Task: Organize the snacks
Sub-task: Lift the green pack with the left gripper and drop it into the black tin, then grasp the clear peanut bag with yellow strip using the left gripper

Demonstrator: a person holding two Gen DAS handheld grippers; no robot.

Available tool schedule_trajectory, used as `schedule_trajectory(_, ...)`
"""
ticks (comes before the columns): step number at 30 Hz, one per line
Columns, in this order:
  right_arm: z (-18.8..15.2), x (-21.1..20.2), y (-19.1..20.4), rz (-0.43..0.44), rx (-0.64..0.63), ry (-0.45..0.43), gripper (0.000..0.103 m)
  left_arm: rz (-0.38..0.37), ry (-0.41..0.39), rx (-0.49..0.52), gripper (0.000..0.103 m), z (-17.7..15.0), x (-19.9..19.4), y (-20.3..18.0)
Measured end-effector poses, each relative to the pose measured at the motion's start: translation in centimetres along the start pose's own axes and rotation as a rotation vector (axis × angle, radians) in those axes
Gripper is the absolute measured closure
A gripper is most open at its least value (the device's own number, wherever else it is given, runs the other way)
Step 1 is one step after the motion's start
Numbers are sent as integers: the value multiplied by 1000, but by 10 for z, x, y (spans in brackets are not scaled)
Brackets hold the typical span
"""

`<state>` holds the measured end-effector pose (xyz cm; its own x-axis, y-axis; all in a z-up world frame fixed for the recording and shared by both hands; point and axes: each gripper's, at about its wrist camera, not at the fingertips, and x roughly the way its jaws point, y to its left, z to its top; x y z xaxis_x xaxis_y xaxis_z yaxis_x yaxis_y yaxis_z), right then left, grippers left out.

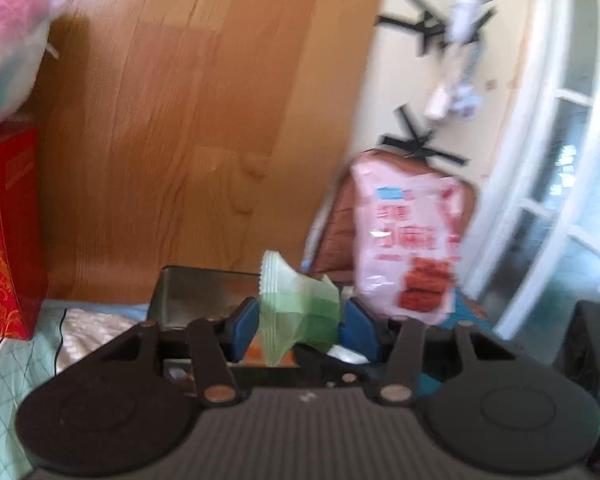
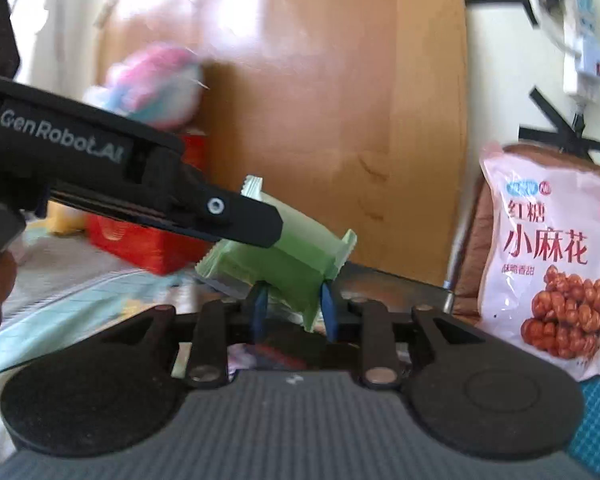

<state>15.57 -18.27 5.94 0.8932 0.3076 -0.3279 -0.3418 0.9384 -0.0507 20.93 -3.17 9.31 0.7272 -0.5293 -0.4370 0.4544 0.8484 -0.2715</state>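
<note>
Both grippers have hold of the same green snack packet (image 2: 284,258) here, held up in the air around the lower middle of each wrist view. In the right wrist view the right gripper (image 2: 294,306) has its blue jaws closed on the lower edge of the packet, and the left gripper (image 2: 256,226) comes in from the left of the frame and clamps it near the top end. In the left wrist view the left gripper (image 1: 300,320) has its jaws pinched on the packet (image 1: 296,304), and the wrapper bunches up between them.

Just behind and below the packet there's a dark metal tin (image 1: 204,292), which I'd guess is where the snacks go. A big pink snack bag (image 2: 552,276) leans against a brown cushion (image 1: 340,228) toward the right of the frame, and a red box (image 1: 4,232) sits on the left with a fluffy pink and white toy (image 2: 156,88) on top.

What could go wrong: two grips on one soft wrapper means that if the hands pull apart or twist differently, the seal could tear or the contents get crushed. Both views are smeared with motion blur, so things look quick, and a thin crinkly edge can slip out of one set of jaws. If one side lets go early, the packet swings and may miss the tin or land on the quilted bedding (image 1: 4,380).
</note>
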Motion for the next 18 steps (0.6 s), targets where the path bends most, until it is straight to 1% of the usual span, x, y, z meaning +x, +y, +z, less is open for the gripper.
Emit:
schedule_trajectory(2, -3, 14, -5, -45, 21, 37, 70, 5, 34, -39, 54, -2, 6, 11)
schedule_trajectory(3, -5, 13, -9, -51, 43, 37, 70, -10, 28, -58, 53, -6, 0, 18)
schedule_trajectory(4, -8, 6, -11, -37, 67, 29, 70, -19, 20, -65, 52, -12, -8, 23)
schedule_trajectory(6, -15, -11, -12, 13, 114, 2, 70, -26, 11, -86, 49, -25, -29, 36)
schedule_trajectory(8, -27, -27, -11, 88, 146, 10, 69, -29, 35, -126, 48, -38, -43, 47)
schedule_trajectory(10, -40, -33, -5, 167, 166, 65, 69, -29, 64, -153, 48, -53, -53, 55)
schedule_trajectory(11, -47, -32, -3, 203, 184, 106, 69, -14, 87, -159, 48, -60, -55, 57)
schedule_trajectory(13, -58, -28, -1, 240, 251, 174, 69, 26, 127, -168, 49, -77, -59, 58)
schedule_trajectory(15, -65, -28, 4, 296, 305, 206, 69, 36, 152, -173, 50, -92, -64, 56)
schedule_trajectory(17, -67, -35, 18, 331, 275, 221, 69, 32, 186, -185, 59, -106, -66, 51)
schedule_trajectory(18, -68, -36, 25, 346, 254, 237, 67, 30, 191, -165, 67, -111, -68, 45)
